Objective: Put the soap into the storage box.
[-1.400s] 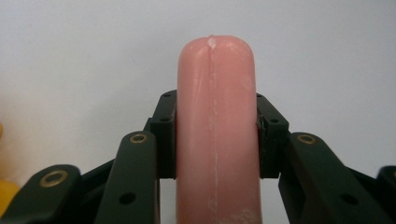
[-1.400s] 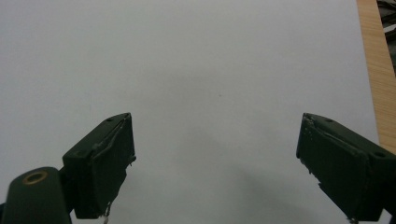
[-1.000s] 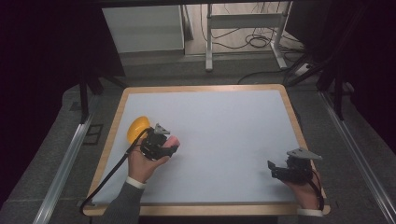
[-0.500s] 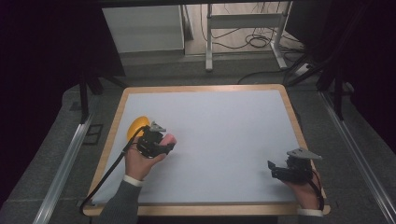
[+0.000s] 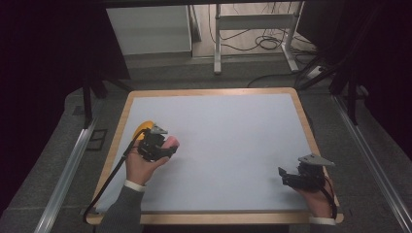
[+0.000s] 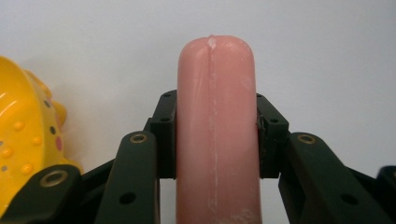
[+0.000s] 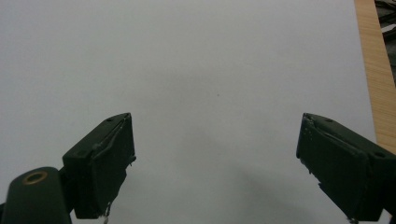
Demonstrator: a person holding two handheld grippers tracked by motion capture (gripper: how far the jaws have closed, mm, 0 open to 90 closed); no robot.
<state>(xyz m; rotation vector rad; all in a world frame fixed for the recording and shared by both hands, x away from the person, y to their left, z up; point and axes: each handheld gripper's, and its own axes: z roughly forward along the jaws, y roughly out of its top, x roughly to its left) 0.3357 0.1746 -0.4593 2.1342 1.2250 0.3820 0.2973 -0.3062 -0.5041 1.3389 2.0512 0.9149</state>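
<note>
Left gripper (image 6: 216, 135) clamps the pink sausage (image 6: 217, 130) mid-length, likely to place it by the yellow toy (image 6: 25, 140); right gripper (image 7: 215, 163) idles wide open over bare table (image 5: 233, 126).

In the left gripper view the pink sausage (image 6: 217, 130) runs off the bottom edge below the jaws, so its lower end is unseen. Left of the jaws, the yellow toy (image 6: 23, 140) is cut by the picture's edge, its shape untellable.

Lab, curtained test table (image 5: 214, 92), floor cables (image 5: 265, 43)
</note>
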